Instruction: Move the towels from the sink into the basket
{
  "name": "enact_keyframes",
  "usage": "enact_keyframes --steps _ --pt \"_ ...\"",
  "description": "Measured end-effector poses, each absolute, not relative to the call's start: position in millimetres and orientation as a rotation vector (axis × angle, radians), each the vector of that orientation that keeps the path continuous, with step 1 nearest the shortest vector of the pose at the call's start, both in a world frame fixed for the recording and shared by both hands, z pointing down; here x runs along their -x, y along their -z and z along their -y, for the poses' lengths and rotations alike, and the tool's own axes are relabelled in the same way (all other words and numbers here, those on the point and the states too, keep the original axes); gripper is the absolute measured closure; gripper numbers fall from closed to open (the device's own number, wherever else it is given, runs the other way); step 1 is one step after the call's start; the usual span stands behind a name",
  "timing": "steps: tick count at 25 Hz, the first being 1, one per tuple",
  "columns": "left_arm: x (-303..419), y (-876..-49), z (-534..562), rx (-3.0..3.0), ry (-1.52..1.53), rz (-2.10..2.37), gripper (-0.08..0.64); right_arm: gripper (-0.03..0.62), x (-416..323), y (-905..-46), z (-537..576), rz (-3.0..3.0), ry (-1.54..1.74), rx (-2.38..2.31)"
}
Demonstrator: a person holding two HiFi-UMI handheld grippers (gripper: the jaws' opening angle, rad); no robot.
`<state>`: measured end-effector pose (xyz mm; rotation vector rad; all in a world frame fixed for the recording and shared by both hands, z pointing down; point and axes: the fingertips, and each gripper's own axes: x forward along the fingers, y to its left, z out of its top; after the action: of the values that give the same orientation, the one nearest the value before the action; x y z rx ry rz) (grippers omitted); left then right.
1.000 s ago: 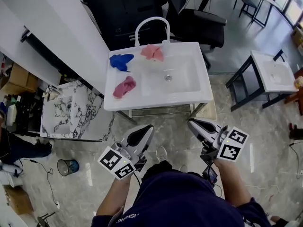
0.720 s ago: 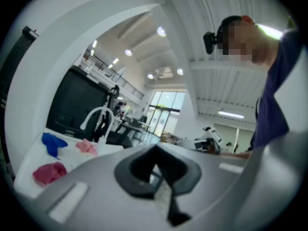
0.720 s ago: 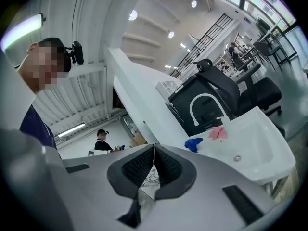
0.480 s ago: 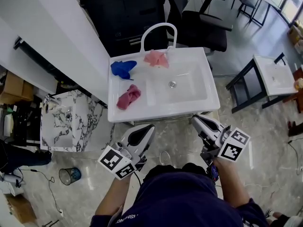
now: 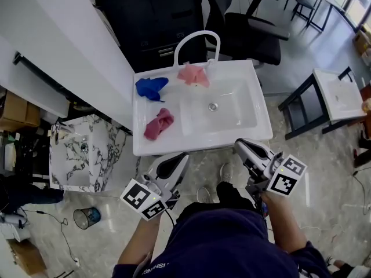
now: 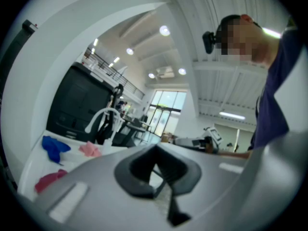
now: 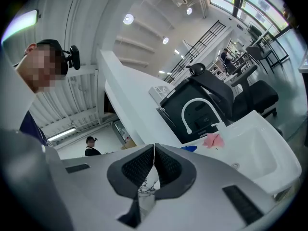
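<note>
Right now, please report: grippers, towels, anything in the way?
Shut and empty: left gripper, right gripper, both short of the sink. Blue towel, light pink towel, dark pink towel lie on it. No basket in view.

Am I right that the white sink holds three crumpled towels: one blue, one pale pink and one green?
Not quite: the head view shows the third towel is deep pink, not green. The blue towel and the pale pink towel do lie on the white sink.
</note>
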<state>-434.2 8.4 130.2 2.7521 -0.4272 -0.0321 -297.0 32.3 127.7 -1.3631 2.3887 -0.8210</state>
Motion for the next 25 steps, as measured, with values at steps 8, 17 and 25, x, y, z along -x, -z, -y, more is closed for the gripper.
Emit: enact_keyframes --steps 8,17,25 --pt "418 -134 29 -2.74 -0.009 0.512 0.557 0.583 276 -131 13 -2.41 0.84 1.289" --pt "358 -145 73 -2.74 -0.072 0.574 0.557 0.583 231 -151 66 -2.481 0.891 1.226" --pt "310 -164 113 -2.716 -0.157 0.669 0.557 0.583 184 -164 106 -2.544 0.921 1.156"
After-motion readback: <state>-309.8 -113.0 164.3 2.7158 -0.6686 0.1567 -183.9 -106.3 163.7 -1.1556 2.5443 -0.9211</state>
